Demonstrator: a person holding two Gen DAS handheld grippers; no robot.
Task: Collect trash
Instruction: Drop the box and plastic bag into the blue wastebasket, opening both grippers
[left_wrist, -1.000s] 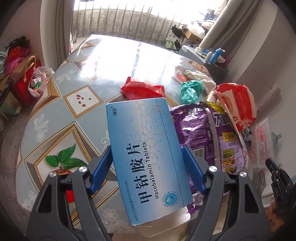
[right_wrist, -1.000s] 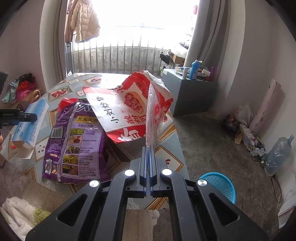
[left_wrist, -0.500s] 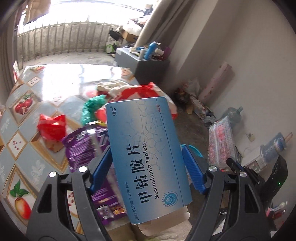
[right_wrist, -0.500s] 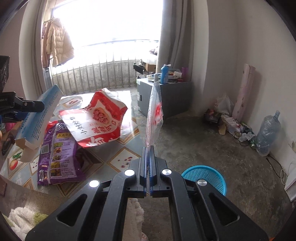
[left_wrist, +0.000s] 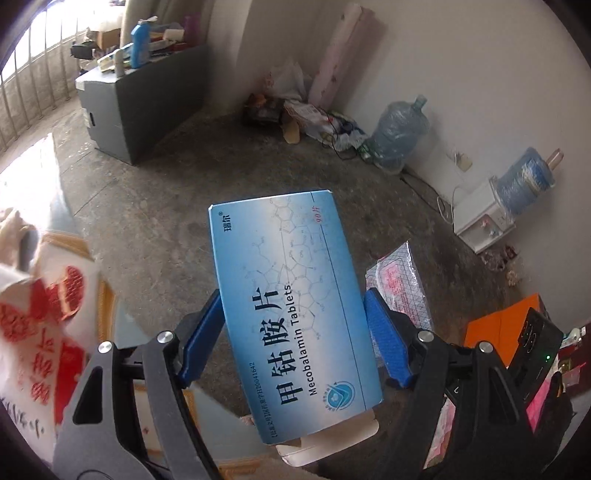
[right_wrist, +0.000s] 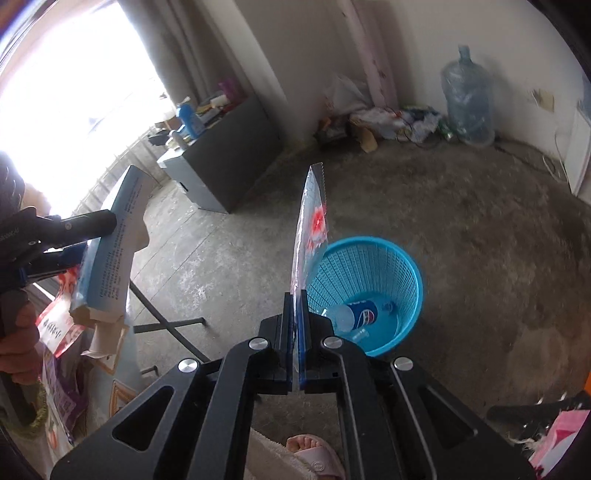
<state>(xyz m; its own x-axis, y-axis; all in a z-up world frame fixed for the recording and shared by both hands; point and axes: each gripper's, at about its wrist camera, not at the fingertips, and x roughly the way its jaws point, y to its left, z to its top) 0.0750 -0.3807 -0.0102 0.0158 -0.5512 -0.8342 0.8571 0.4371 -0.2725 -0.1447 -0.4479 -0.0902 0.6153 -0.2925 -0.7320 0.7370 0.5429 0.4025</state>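
1. Your left gripper (left_wrist: 293, 341): blue pads (left_wrist: 384, 347) clamped on both long sides of a blue-and-white cardboard tablet box (left_wrist: 291, 314), printed "Mecobalamin Tablets". Box held off the table, face up to the cam, w/ the bare concrete floor (left_wrist: 166, 206) behind it; lower end flap open.
2. Same box in the right cam (right_wrist: 110, 247): seen edge-on at far left, well apart from the basket.
3. Your right gripper (right_wrist: 295, 325): jaws closed nearly flat on the bottom edge of a clear plastic wrapper w/ red print (right_wrist: 312, 229). Wrapper stands upright, serrated top edge, just above the near rim of the basket.
4. Round blue plastic mesh basket (right_wrist: 399, 266): on the floor, ahead and right of your right gripper. Inside: a clear plastic bottle w/ blue label (right_wrist: 354, 314), lying on its side.
5. Red-and-white printed snack bag (left_wrist: 40, 332): far left of the left cam, on the patterned table (left_wrist: 107, 295).
6. Grey cabinet (right_wrist: 229, 155): by the window, bottles on top.
7. Large water jug (right_wrist: 467, 99): against the back wall, beside a litter pile.
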